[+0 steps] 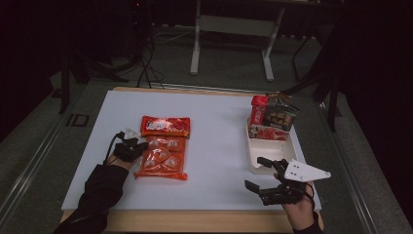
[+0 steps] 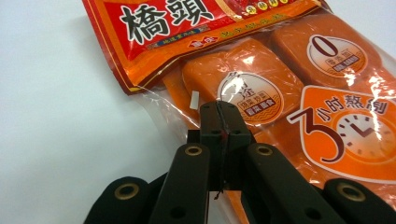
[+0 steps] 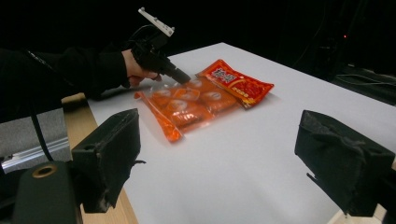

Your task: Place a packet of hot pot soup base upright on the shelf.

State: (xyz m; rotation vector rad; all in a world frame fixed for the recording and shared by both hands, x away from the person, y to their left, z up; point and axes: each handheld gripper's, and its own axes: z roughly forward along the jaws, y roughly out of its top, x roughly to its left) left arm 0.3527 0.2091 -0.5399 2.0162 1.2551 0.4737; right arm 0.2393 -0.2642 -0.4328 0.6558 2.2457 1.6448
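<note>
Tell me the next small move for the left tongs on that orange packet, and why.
Probably lift a little and carry toward the white tray. The left tongs look shut on the clear edge of the orange packet, which lies flat on the table, while the right tongs wait open beside the tray.

Snack bag (image 2: pixel 289 107) cropped by frame edges

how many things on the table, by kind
orange snack bag: 1
white tray: 1
packets standing in the tray: about 3, hard to tell apart
grippers: 2, left gripper and right gripper
total: about 7
</note>
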